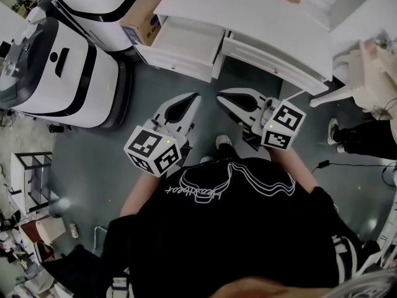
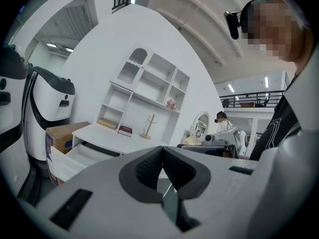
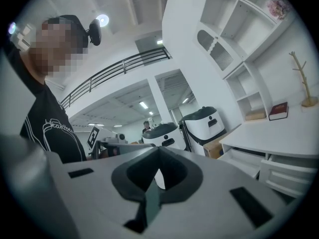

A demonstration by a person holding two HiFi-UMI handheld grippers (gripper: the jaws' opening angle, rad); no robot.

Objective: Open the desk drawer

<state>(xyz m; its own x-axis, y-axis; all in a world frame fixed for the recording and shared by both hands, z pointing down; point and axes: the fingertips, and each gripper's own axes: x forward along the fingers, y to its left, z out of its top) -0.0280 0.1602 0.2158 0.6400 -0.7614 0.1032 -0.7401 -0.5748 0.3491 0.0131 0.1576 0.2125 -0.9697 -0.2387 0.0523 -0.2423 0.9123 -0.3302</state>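
- Head cam looked steeply down past the person's chest; desk point(image 1: 248, 8) at the far edge.
- Cam on left gripper point(image 1: 196, 97) looked level along its jaws, desk well off.
- Cam on right gripper point(image 1: 219, 97) did likewise; both shared desk, drawer point(image 2: 75, 156), shelves point(image 2: 149, 86).

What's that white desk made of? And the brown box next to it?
The desk looks like white-painted wood or board, smooth and matte, with flat panels; I can't be sure. The brown box beside it looks like plain cardboard: dull tan with a printed label.
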